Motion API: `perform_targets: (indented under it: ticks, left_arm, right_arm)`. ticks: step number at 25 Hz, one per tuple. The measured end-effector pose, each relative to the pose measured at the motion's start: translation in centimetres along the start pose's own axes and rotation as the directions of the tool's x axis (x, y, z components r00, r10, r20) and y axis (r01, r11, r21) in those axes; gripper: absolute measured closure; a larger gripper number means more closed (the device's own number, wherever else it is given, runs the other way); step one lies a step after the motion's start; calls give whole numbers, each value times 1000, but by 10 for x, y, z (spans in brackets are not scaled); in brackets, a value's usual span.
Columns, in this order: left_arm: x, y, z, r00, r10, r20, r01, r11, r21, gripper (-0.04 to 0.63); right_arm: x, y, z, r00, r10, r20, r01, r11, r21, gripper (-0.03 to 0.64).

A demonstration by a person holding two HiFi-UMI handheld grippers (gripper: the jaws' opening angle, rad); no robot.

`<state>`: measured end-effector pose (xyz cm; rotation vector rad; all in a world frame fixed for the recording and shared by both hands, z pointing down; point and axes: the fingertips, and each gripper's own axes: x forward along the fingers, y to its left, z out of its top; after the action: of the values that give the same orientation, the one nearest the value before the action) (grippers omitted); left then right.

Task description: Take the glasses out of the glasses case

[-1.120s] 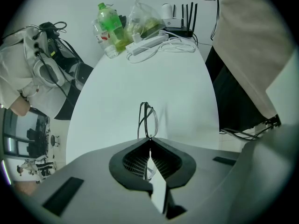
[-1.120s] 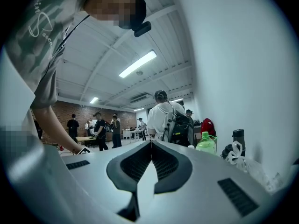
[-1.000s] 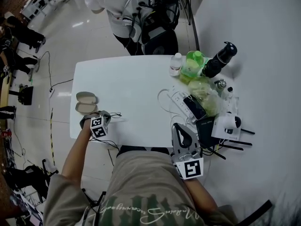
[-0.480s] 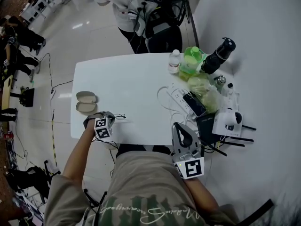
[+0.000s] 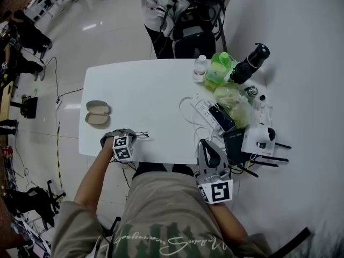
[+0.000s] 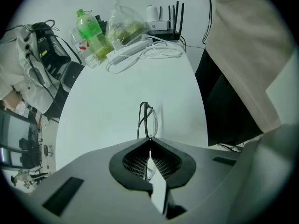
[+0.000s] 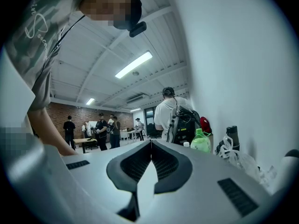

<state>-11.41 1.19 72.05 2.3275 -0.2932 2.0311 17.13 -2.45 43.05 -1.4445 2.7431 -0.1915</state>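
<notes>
Left jaws: the left gripper [image 6: 148,140] was closed, its tips pinching the glasses [image 6: 147,119] at one end of the frame.
Glasses: thin dark wire frame, folded and standing on edge, sticking straight out ahead of the left jaws over the white table [image 6: 107,106]; whether they touched the tabletop could not be told.
Glasses case: the glasses case [image 5: 97,113] lay open and empty on the table behind the left jaws and off to one side, near the table's edge, apart from the gripper and outside the left gripper view.
Ahead of the left jaws: bare tabletop, then well beyond it a white power strip [image 6: 131,47] with a looped cable, a green bottle [image 6: 90,30], a knotted plastic bag [image 6: 122,23] and a router [image 6: 164,26] with black antennas.
Beside the left jaws: the person's own shirt and dark trousers along the table's near edge.
Right jaws: the right gripper [image 7: 150,142] was shut with nothing between its tips, tilted upward off the table, with the room and ceiling ahead of it.
Beyond the right jaws: a standing person [image 7: 169,110] with a backpack and the green bottle.
</notes>
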Motion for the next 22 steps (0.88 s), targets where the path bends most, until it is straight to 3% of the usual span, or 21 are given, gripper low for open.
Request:
perform_targets:
  ticks: [9,22]
  left_arm:
    - [-1,-2,1,1000,5,11,-5,1000,-1,577]
    - [5,-20,26,998,-44,38,43,999,19,577]
  right_arm:
    - [8,13,1,1000,24,7,-24,1000,-1,604]
    - [6,13,4,1000,8,21,-8,1000,5,604]
